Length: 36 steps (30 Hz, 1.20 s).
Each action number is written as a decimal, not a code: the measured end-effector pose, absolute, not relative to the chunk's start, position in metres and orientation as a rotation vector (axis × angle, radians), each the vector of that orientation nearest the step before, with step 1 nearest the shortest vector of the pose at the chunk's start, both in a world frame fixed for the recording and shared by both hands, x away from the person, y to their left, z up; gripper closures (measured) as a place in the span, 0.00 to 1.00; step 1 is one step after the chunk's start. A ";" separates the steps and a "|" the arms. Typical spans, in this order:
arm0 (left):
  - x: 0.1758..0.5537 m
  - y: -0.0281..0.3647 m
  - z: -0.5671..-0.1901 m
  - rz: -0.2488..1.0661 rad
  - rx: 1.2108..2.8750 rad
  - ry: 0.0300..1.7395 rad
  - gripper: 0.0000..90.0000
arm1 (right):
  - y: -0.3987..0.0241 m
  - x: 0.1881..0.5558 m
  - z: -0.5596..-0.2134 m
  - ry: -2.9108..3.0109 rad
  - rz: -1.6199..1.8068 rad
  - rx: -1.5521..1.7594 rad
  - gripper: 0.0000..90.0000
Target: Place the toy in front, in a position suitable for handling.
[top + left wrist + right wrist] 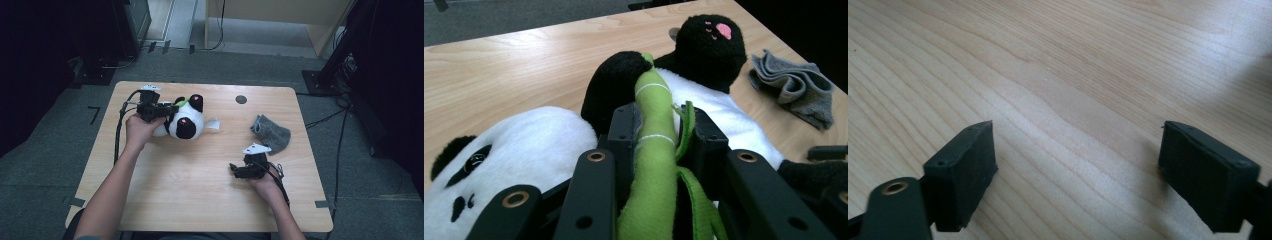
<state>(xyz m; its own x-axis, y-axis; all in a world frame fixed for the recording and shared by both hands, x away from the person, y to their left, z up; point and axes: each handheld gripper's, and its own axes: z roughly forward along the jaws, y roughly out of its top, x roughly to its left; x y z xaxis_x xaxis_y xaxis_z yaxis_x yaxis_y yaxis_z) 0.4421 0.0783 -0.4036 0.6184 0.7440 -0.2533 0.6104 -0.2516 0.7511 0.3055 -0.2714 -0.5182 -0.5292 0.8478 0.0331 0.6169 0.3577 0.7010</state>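
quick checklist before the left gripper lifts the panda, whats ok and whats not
1. Left gripper shut on the green bamboo stalk of the panda toy: ok.
2. Grip holds the panda's body: not ok, just the thin stalk sits between the jaws.
3. Stalk sewn on strongly enough to carry the toy: cannot tell.
4. Right gripper open and holding nothing, over bare table: ok.
5. Grey cloth lies apart from the panda: ok.
6. Panda rests well inside the table edges: ok.
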 end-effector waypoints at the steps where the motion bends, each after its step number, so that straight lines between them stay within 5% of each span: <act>1: 0.437 0.076 -0.403 0.189 1.958 1.070 0.77 | -0.272 0.307 -0.516 2.297 0.969 1.289 0.20; 18: 0.366 0.036 -0.405 0.143 1.959 1.063 0.77 | -0.279 0.320 -0.488 2.221 1.117 1.262 0.23; 23: 0.347 0.016 -0.407 0.225 1.981 1.014 0.76 | -0.291 0.321 -0.476 2.146 1.145 1.283 0.26; 36: 0.318 0.001 -0.424 0.103 1.979 0.994 0.76 | -0.321 0.325 -0.454 1.984 1.120 1.317 0.29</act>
